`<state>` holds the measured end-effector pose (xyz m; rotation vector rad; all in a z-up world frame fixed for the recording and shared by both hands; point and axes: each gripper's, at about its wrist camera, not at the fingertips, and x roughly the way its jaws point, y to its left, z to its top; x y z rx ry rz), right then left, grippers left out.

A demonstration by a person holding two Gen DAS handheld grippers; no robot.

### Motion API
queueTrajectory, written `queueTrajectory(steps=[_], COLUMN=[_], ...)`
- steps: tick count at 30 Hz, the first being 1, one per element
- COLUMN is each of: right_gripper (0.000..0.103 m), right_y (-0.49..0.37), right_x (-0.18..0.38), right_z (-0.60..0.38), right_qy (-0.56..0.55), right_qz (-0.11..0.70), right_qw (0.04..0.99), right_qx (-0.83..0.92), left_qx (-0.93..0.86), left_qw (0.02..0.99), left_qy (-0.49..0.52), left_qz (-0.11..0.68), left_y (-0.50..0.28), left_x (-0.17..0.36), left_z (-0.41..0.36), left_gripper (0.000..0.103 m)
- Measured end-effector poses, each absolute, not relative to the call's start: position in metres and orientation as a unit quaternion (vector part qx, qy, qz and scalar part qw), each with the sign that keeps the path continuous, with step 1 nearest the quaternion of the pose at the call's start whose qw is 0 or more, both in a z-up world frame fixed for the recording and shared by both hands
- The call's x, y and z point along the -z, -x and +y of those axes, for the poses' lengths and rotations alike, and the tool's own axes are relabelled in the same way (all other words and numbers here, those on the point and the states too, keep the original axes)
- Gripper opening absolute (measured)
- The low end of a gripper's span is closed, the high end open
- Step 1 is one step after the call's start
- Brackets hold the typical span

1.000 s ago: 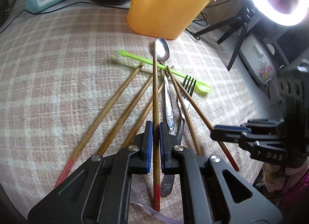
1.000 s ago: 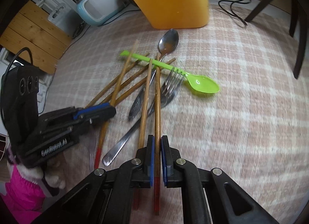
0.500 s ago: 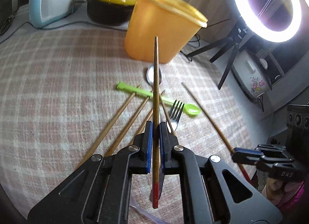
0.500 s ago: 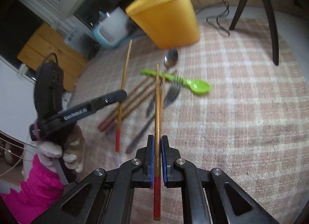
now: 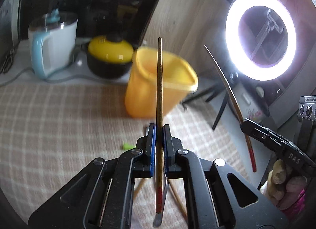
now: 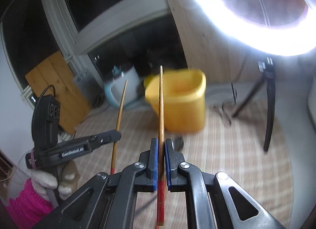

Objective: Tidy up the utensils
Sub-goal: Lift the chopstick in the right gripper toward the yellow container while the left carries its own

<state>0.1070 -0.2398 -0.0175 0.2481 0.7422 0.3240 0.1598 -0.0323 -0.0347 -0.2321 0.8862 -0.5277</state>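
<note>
My left gripper (image 5: 159,128) is shut on a wooden chopstick (image 5: 159,82) with a red end, held in the air and pointing toward the open yellow container (image 5: 173,92). My right gripper (image 6: 160,143) is shut on another red-ended chopstick (image 6: 161,106), also raised and pointing at the yellow container (image 6: 183,108). Each gripper shows in the other's view: the right one (image 5: 244,123) with its chopstick (image 5: 227,86), the left one (image 6: 118,135) with its chopstick (image 6: 119,114). A spoon bowl (image 6: 177,142) and a green spoon's tip (image 5: 127,146) lie on the checked cloth below.
A white and blue kettle (image 5: 51,51) and a black pot with a yellow lid (image 5: 109,59) stand behind the container. A lit ring light (image 5: 260,35) on a tripod (image 6: 266,106) stands at the right. More chopsticks (image 5: 177,197) lie under my left gripper.
Both grippers have lifted their chopsticks higher off the cloth and tilted up toward the yellow container. The pile of utensils has dropped almost out of view.
</note>
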Motion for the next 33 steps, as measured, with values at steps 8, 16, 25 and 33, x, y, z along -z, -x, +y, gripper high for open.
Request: queueTrajectory(steps=[8, 16, 25, 33], right_gripper=[0.004, 0.004, 0.004, 0.004], right_y=[-0.163, -0.225, -0.264, -0.280], right_x=[-0.008, -0.018, 0.011, 0.029], right_z=[-0.229, -0.214, -0.208, -0.217], right_qy=[-0.088, -0.067, -0.048, -0.063], right_qz=[0.321, 0.284, 0.282, 0.287], right_qw=[0.934, 0.950, 0.955, 0.954], right_qx=[-0.128, -0.110, -0.084, -0.066], left_qx=[0.258, 0.253, 0.243, 0.239], left_qw=[0.874, 0.886, 0.894, 0.895], left_qy=[0.134, 0.155, 0.167, 0.175], left_qz=[0.390, 0.357, 0.338, 0.334], left_y=[-0.228, -0.295, -0.324, -0.334], left_x=[0.004, -0.007, 0.010, 0.015], left_z=[-0.032, -0.037, -0.052, -0.057], left_gripper=[0.004, 0.004, 0.004, 0.004])
